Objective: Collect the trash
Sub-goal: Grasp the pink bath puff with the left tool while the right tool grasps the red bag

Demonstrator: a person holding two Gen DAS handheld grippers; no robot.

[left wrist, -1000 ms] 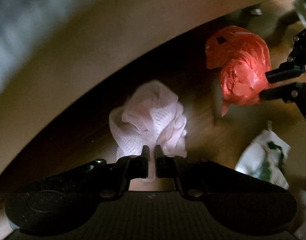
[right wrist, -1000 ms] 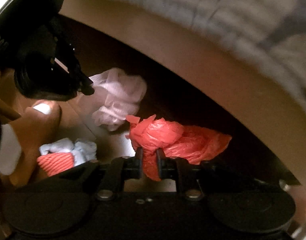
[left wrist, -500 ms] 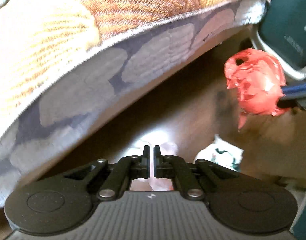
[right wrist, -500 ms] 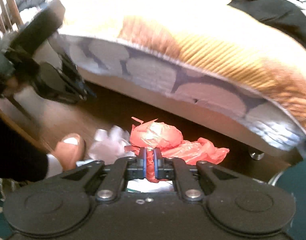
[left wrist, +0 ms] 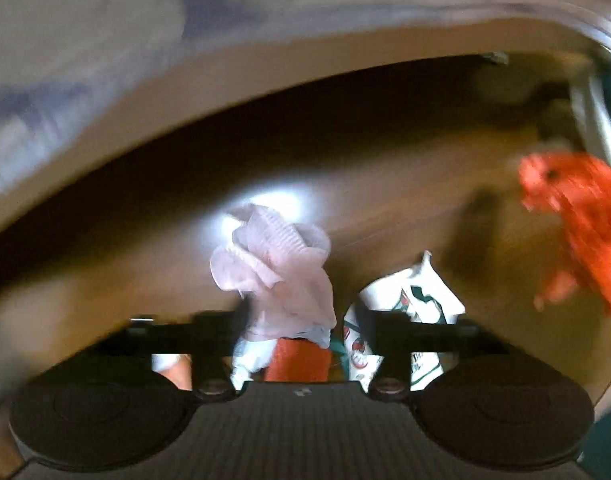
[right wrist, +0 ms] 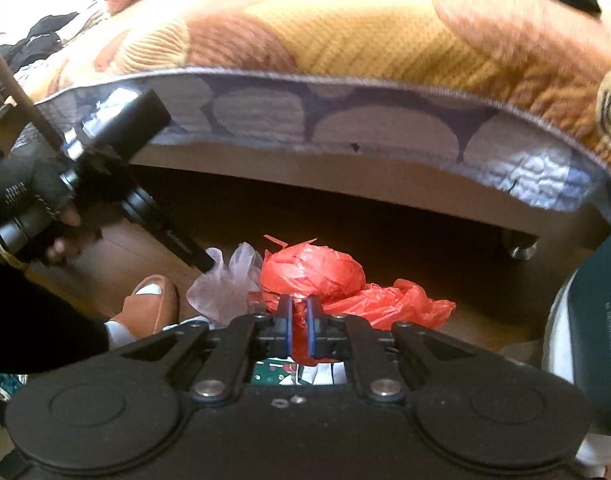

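My right gripper (right wrist: 299, 320) pinches the red bag (right wrist: 317, 272) for carrying; my left gripper (left wrist: 303, 320) has just been opening, wide around the white wad (left wrist: 277, 264), releasing it.

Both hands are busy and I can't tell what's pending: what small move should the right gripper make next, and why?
Probably open the right gripper and drop the red bag. It is shut on the bag, the printed wrapper shows just beneath it, and the left gripper has just been opening its jaws, the pale crumpled bag loose between them.
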